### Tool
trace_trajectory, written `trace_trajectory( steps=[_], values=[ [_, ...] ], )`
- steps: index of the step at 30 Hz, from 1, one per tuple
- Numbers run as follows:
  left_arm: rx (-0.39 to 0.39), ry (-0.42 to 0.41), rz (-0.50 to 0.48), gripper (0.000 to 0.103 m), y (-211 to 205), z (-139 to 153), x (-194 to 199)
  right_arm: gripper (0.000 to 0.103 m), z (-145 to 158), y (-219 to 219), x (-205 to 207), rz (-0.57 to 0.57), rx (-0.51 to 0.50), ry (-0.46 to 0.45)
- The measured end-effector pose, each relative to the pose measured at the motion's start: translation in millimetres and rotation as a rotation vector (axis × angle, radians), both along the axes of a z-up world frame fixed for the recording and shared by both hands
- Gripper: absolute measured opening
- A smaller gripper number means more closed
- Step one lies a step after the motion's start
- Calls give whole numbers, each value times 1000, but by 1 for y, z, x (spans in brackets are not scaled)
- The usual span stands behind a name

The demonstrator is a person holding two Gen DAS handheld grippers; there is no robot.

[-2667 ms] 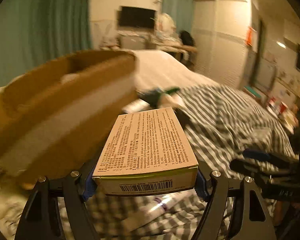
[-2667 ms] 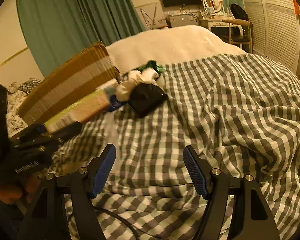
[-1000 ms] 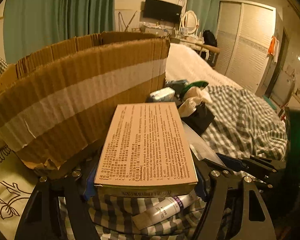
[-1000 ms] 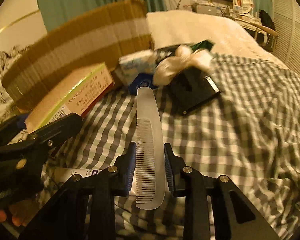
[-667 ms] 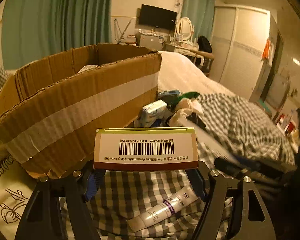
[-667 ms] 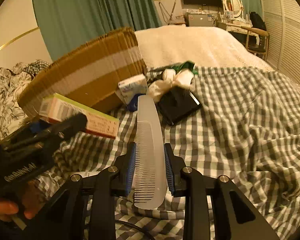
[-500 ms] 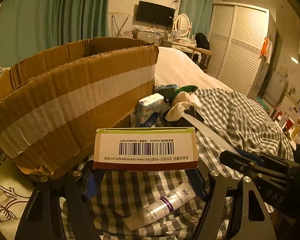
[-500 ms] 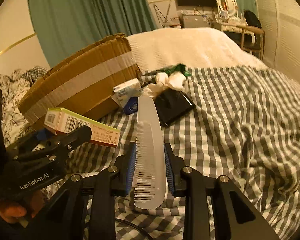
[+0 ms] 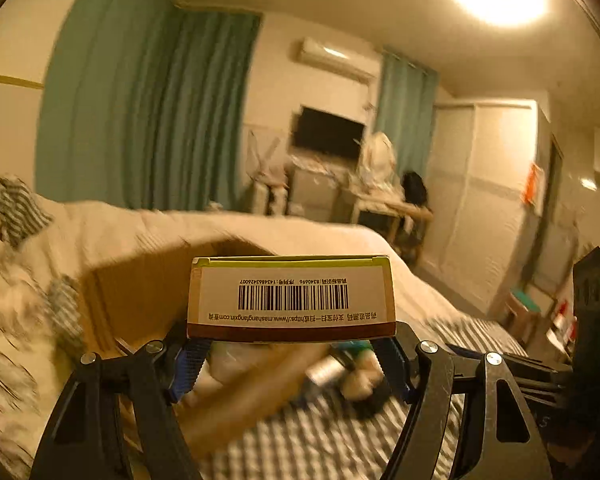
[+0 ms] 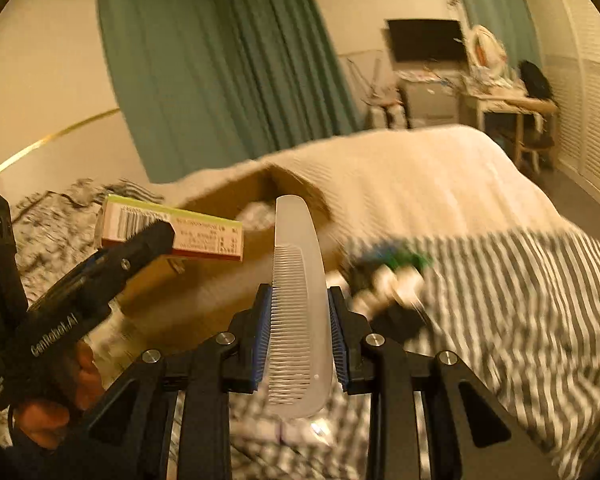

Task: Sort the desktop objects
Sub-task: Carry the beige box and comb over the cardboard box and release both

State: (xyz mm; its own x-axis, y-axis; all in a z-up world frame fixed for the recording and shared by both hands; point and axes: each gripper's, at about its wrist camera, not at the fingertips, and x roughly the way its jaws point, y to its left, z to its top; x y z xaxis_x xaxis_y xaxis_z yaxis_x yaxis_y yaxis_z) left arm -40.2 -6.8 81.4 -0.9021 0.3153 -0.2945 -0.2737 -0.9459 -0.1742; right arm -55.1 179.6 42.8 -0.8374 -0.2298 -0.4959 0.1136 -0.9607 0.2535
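Above the blurred cardboard box [image 9: 148, 292], a small carton [image 9: 291, 299] with a barcode on its end is pinched between the blue pads of the left gripper [image 9: 290, 356], held level and clear of the bedding. A translucent comb [image 10: 298, 308] is clamped upright in the right gripper [image 10: 299, 328], its teeth facing left and its tip pointing toward the cardboard box. From the right wrist view, the carton is seen just left of the comb, apart from it. A jumble of small items [image 10: 388, 280] is smeared by motion on the checked blanket [image 10: 520, 300] beside the box.
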Motion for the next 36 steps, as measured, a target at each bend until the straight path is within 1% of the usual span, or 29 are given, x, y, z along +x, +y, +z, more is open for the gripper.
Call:
trace_trajectory(
  steps=[2, 3, 5, 8, 9, 12, 13, 14, 15, 16, 18, 20, 22, 25, 27, 28, 30, 32, 34, 36],
  values=[
    [-11, 18, 68, 75, -16, 2, -14, 26, 13, -17, -23, 55, 7, 9],
    [-22, 7, 98, 75, -23, -1, -22, 26, 15, -22, -30, 69, 10, 10],
    [-23, -56, 147, 75, -40, -17, -47, 26, 18, -40, -58, 101, 23, 3],
    [-16, -144, 189, 75, -55, -40, -69, 26, 14, -57, -93, 118, 11, -27],
    [-28, -173, 197, 75, -56, -47, -75, 26, 13, -60, -102, 112, 5, -34],
    [-57, -204, 191, 76, -54, -61, -76, 27, 8, -63, -119, 81, -23, -52],
    [-71, -213, 184, 79, -52, -62, -77, 37, 6, -63, -124, 71, -31, -67],
    [-86, -204, 180, 88, -49, -63, -75, 66, 7, -63, -125, 55, -25, -74],
    [-97, -193, 186, 96, -47, -62, -71, 77, 9, -61, -124, 37, -16, -69],
    [-106, -168, 206, 103, -45, -59, -66, 80, 13, -59, -116, 25, -5, -39],
    [-104, -137, 192, 103, -41, -54, -57, 80, 18, -51, -103, 18, 9, -16],
    [-105, -137, 154, 103, -36, -48, -48, 80, 26, -39, -78, -6, 21, 6],
    [-105, -129, 126, 103, -33, -40, -41, 80, 33, -26, -55, -28, 8, 17],
    [-110, -111, 32, 103, -20, -25, -24, 80, 45, 1, 1, -84, -33, 25],
    [-137, -104, -69, 103, -4, -19, -4, 80, 57, 21, 46, -122, -55, 42],
    [-151, -108, -114, 103, 3, -20, 3, 80, 60, 27, 57, -137, -56, 45],
    [-165, -143, -201, 103, 16, -30, 14, 80, 62, 46, 87, -194, -53, 37],
    [-170, -202, -283, 103, 31, -53, 23, 80, 56, 59, 100, -228, -46, 27],
    [-175, -258, -357, 103, 46, -79, 27, 80, 42, 71, 108, -263, -44, 14],
    [-221, -311, -417, 103, 65, -105, 30, 80, 15, 83, 113, -300, -40, 17]
  ],
)
